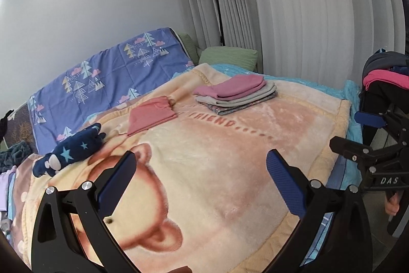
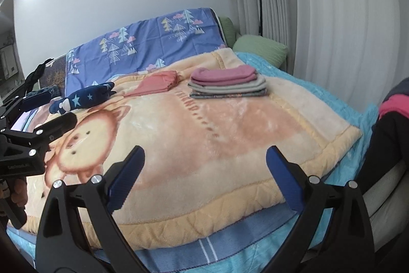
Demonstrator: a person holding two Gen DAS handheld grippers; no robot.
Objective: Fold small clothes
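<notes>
Left wrist view: the left gripper [image 1: 202, 173] hangs over the near part of the bear-print fleece blanket [image 1: 230, 145] with its jaws apart and nothing between them. The right gripper [image 1: 358, 131] shows at the right edge, one blue pad and one bare black finger spread apart, also empty. A stack of folded clothes [image 1: 236, 94], pink on top, lies toward the blanket's far edge; a folded coral garment [image 1: 150, 115] lies flat to its left. The navy star-print garment [image 1: 71, 152] sits crumpled near the blanket's left edge, its long axis running from lower left to upper right, ahead and to the left of the left gripper. Right wrist view: the right gripper [image 2: 204, 170] is spread wide over the blanket's near edge [image 2: 204, 206], holding nothing; the left gripper [image 2: 51, 117] enters from the left, just beside the navy star-print garment [image 2: 81, 96]. The stack [image 2: 227, 85] and coral garment [image 2: 156, 86] lie well beyond. The left gripper appears nearer the unfolded piece, which is probably the next pickup.
</notes>
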